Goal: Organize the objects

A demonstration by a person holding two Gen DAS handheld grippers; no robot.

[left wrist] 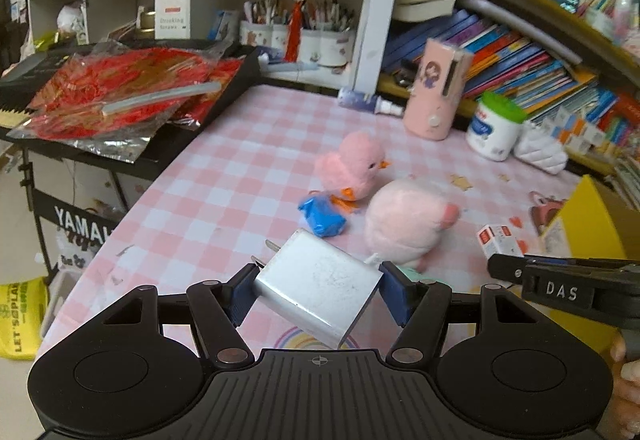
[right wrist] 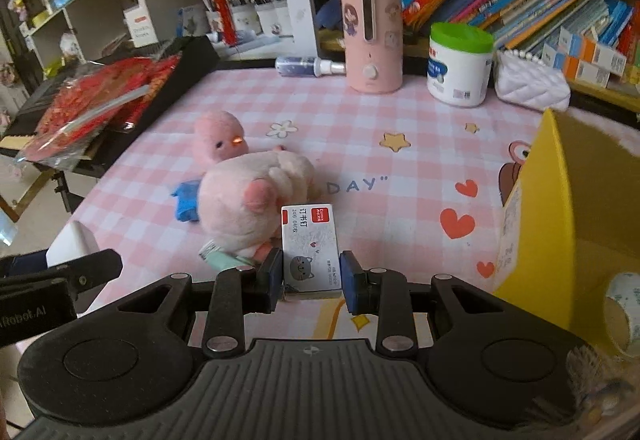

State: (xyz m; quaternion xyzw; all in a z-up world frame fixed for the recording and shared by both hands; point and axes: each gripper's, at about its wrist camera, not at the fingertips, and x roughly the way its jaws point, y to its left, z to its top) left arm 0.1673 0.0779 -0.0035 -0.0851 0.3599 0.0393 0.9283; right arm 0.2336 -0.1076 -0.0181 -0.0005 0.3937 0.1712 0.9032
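**Both tongs loaded above the pink checked tabletop**

The left tongs grip a white plug charger by its sides, tilted, prongs pointing away toward the upper left, lifted clear of the tabletop. The right tongs are clamped on a small box of staples with a cat drawing, held flat between the blue pads. Behind them on the cloth lie a pink plush pig, a pink chick toy and a crumpled blue wrapper, close together. A yellow box stands open at the right edge; a roll of tape lies inside.
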